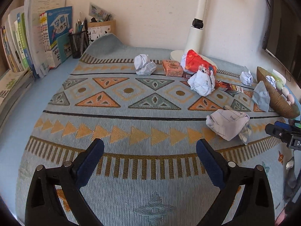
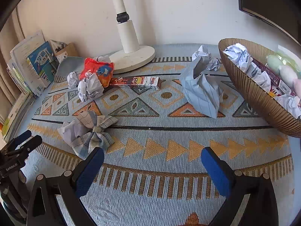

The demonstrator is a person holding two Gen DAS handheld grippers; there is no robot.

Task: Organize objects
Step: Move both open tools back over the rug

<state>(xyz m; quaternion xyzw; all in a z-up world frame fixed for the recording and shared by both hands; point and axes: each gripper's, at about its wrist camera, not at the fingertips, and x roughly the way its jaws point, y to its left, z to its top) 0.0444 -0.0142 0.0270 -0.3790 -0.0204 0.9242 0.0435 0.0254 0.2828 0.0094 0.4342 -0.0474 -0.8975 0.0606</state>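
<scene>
Several crumpled paper balls lie on the patterned mat: one (image 1: 144,65) at the back, one (image 1: 202,82) beside a red snack bag (image 1: 197,61), and a bluish crumpled sheet (image 2: 202,90) next to the brown ribbed bowl (image 2: 263,101). The bowl holds more crumpled paper and packets. A plaid cloth wrapped with paper (image 2: 90,131) lies just ahead and left of my right gripper (image 2: 152,151). That gripper is open with only mat between its blue pads. My left gripper (image 1: 149,145) is also open over bare mat, and the paper-and-cloth bundle (image 1: 228,125) lies to its right.
An orange box (image 1: 172,67) and a long snack carton (image 2: 135,82) lie near the white lamp base (image 2: 131,58). Books (image 1: 37,43) and a mesh pen holder (image 1: 79,44) stand at the back left. A dark monitor (image 1: 282,37) hangs on the right.
</scene>
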